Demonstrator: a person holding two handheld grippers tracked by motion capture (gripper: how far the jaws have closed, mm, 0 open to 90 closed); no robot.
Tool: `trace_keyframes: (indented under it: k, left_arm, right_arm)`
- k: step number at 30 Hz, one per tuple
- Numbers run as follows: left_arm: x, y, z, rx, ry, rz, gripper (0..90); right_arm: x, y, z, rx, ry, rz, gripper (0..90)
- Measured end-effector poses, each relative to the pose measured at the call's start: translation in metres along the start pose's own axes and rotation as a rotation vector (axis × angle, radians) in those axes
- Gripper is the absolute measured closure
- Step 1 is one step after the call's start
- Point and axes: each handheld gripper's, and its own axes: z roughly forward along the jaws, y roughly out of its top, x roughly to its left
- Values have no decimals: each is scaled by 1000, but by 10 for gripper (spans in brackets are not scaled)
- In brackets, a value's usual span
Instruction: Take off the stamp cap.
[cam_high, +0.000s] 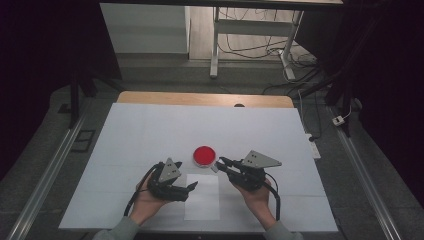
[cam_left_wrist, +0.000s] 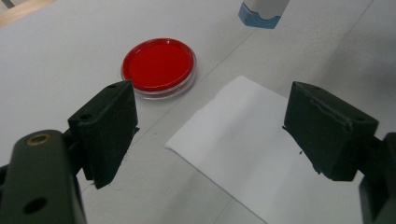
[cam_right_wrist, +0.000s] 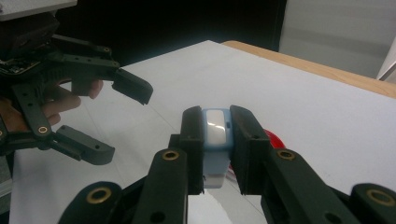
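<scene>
A round red dish (cam_high: 204, 155) with a clear rim lies on the white table cover, and it lies ahead of the jaws in the left gripper view (cam_left_wrist: 159, 67). Just in front of it is a white paper sheet (cam_high: 202, 197). My left gripper (cam_high: 191, 186) stands open low over the sheet's left edge, its jaws wide apart with nothing between them (cam_left_wrist: 210, 135). My right gripper (cam_high: 218, 164) is shut on a small light-blue and white block (cam_right_wrist: 215, 135), held just above the table right of the dish. That block also hangs at the top of the left gripper view (cam_left_wrist: 261, 11).
The white cover (cam_high: 150, 130) spans the table, with a wooden strip (cam_high: 205, 98) at the far edge. Beyond it are desk legs (cam_high: 215, 45) and loose cables on the floor. My left gripper (cam_right_wrist: 120, 122) shows open at the left of the right gripper view.
</scene>
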Motion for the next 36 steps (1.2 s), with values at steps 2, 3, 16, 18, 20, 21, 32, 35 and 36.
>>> trace_keyframes:
  k: [2, 3, 16, 18, 20, 21, 32, 35, 36]
  left_arm:
    - [-1, 1, 1, 1, 0, 2, 180]
    - [-1, 2, 2, 1, -2, 3, 180]
    - [-7, 8, 12, 6, -17, 15, 180]
    - [-8, 9, 14, 6, -19, 16, 181]
    - [-9, 10, 15, 8, -20, 19, 181]
    - [-10, 10, 16, 8, -22, 21, 181]
    - [-14, 15, 22, 11, -26, 32, 182]
    - [-14, 16, 24, 11, -26, 34, 182]
    - [-15, 16, 24, 11, -27, 35, 182]
  right_arm:
    - [0, 0, 0, 0, 0, 1, 755]
    - [0, 0, 0, 0, 0, 1, 755]
    - [1, -1, 2, 6, 10, 4, 755]
    - [1, -1, 2, 9, 16, 6, 755]
    - [1, -1, 2, 8, 12, 8, 755]
    - [1, -1, 2, 8, 12, 8, 755]
    - [-4, 0, 1, 10, 12, 52, 756]
    - [-4, 0, 1, 14, 6, 58, 756]
    - [-4, 0, 1, 14, 3, 65, 756]
